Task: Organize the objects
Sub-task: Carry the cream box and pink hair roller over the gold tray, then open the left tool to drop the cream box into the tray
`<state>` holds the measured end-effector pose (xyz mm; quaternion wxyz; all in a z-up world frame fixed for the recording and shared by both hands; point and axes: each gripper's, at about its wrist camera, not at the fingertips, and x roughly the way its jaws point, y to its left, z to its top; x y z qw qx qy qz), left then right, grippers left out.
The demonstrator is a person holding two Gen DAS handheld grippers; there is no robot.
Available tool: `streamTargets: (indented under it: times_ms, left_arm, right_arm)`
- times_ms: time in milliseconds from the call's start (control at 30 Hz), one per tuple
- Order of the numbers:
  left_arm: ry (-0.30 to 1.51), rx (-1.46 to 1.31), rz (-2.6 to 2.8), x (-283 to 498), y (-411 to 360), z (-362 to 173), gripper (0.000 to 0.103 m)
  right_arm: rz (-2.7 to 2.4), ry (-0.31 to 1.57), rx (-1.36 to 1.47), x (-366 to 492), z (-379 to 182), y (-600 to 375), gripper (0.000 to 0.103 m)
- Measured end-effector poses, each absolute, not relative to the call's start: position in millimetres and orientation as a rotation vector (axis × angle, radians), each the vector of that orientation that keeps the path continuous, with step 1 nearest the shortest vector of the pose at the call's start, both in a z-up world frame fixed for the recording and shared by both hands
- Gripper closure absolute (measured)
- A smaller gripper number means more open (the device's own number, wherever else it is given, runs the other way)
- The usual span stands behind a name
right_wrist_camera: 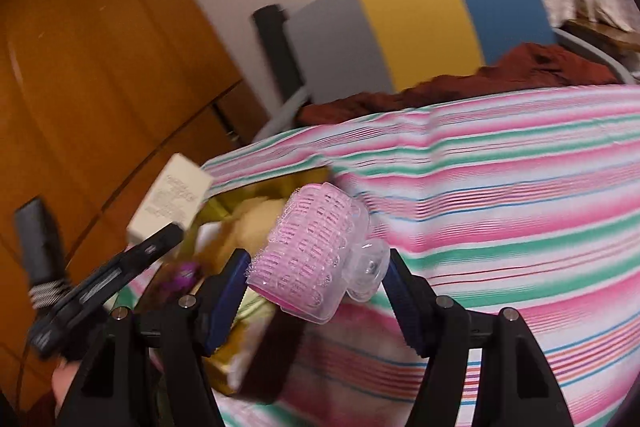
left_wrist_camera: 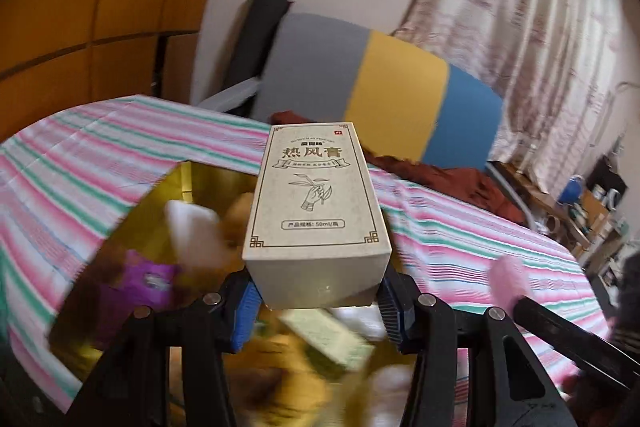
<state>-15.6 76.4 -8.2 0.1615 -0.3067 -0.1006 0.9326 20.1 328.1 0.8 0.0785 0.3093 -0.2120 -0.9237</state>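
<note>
Clamped in the left gripper (left_wrist_camera: pixel 316 297), a cream box (left_wrist_camera: pixel 316 195) hangs over a gold bin (left_wrist_camera: pixel 132 211), seemingly; the right gripper (right_wrist_camera: pixel 316 279) pinches a pink roller (right_wrist_camera: pixel 312 243) at 12 o'clock.

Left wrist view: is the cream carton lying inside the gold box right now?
No. The cream carton is clamped between the left gripper's blue pads, held up above the gold box.

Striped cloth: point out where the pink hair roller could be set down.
Bare striped cloth runs between the gold box and the red-brown fabric, right of the pink hair roller. The gold box is crowded with items.
</note>
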Motion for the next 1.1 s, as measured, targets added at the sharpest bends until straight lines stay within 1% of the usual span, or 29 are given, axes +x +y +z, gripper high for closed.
streamTargets:
  times_ms: [133, 367, 433, 467, 533, 600, 767, 900, 1100]
  left_arm:
    - [-0.306, -0.94, 2.68, -33.9, 49.1, -17.1, 0.051]
    - [-0.383, -1.135, 2.631, -58.9, 22.7, -44.8, 0.051]
    - [-0.371, -1.157, 2.611, -59.7, 21.9, -48.2, 0.05]
    - [-0.361, -1.154, 2.621, -56.7, 21.1, -48.2, 0.047]
    - [-0.349, -1.126, 2.647, -49.6, 21.4, -43.0, 0.019]
    - [-0.361, -1.073, 2.679, -42.7, 18.5, -34.6, 0.011]
    - [-0.379, -0.962, 2.747, -27.2, 4.9, -13.9, 0.001]
    - [-0.381, -0.942, 2.787, -19.8, -5.7, -4.7, 0.0]
    - [-0.388, -1.025, 2.833, -10.0, -16.0, -5.1, 0.0]
  right_arm:
    - [-2.729, -0.537, 0.911, 18.9, 6.9, 302.7, 0.035]
    - [-2.691, -0.5, 0.937, 13.5, 6.6, 280.6, 0.035]
    - [-2.689, -0.489, 0.946, 8.3, 5.2, 277.4, 0.035]
    - [-2.686, -0.479, 0.955, 7.2, 4.6, 275.2, 0.035]
    - [-2.677, -0.473, 0.967, 6.1, 4.3, 271.4, 0.035]
    - [-2.649, -0.471, 0.995, 0.0, 0.8, 266.4, 0.035]
    - [-2.576, -0.447, 1.061, -12.5, -6.5, 252.0, 0.035]
    - [-2.518, -0.392, 1.147, -31.0, -16.5, 236.0, 0.035]
    - [-2.449, -0.359, 1.259, -67.9, -31.3, 220.0, 0.035]
